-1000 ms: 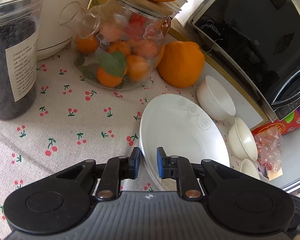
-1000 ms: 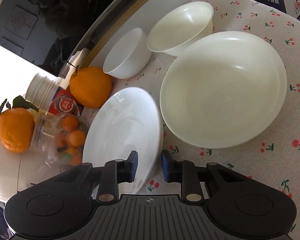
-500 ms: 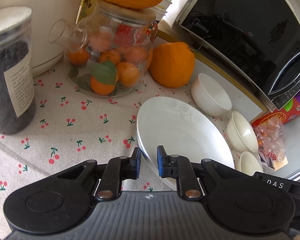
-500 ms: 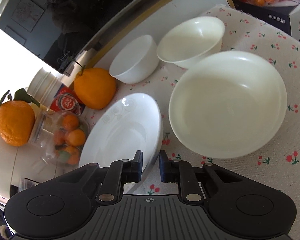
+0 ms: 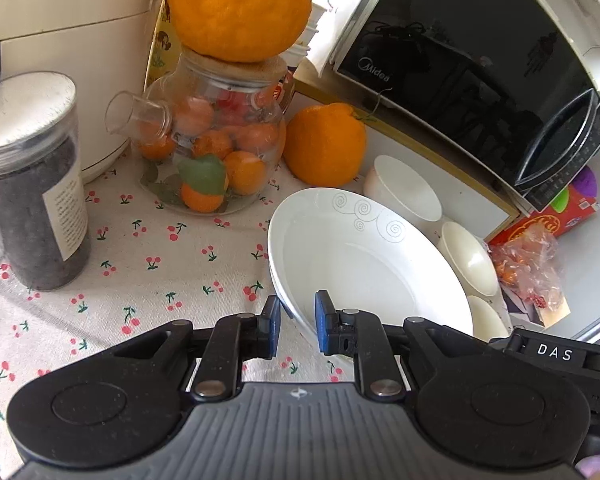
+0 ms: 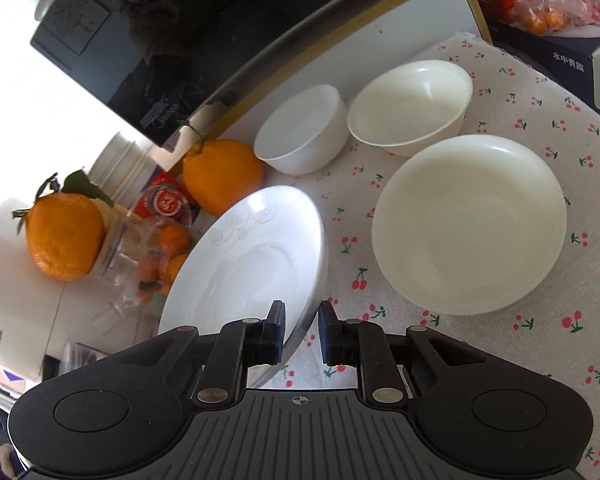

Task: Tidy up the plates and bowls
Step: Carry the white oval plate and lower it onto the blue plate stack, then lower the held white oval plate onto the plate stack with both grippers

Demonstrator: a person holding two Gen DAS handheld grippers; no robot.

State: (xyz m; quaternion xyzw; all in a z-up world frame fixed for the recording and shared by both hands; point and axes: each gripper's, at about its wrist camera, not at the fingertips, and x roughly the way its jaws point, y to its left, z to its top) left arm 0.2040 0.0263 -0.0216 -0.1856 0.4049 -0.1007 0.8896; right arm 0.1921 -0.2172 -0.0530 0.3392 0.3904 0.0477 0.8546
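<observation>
A white plate with grey swirl marks (image 5: 364, 260) (image 6: 252, 264) is held off the cherry-print cloth by both grippers. My left gripper (image 5: 296, 330) is shut on its near rim. My right gripper (image 6: 300, 338) is shut on the opposite rim, and the plate tilts in that view. A larger cream plate (image 6: 468, 224) lies flat to the right. A small white bowl (image 6: 302, 130) (image 5: 404, 188) and a cream bowl (image 6: 410, 106) (image 5: 468, 258) sit behind, by the microwave base.
A black microwave (image 5: 472, 72) stands at the back. A loose orange (image 5: 324, 144), a glass jar of small fruit (image 5: 216, 148) with an orange on top, a dark-filled jar (image 5: 28, 184) and a bag of snacks (image 5: 528, 260) surround the dishes.
Both grippers have lifted the swirl plate; its right edge now tilts clear of the cloth. Both cameras have risen and pulled back a little.
</observation>
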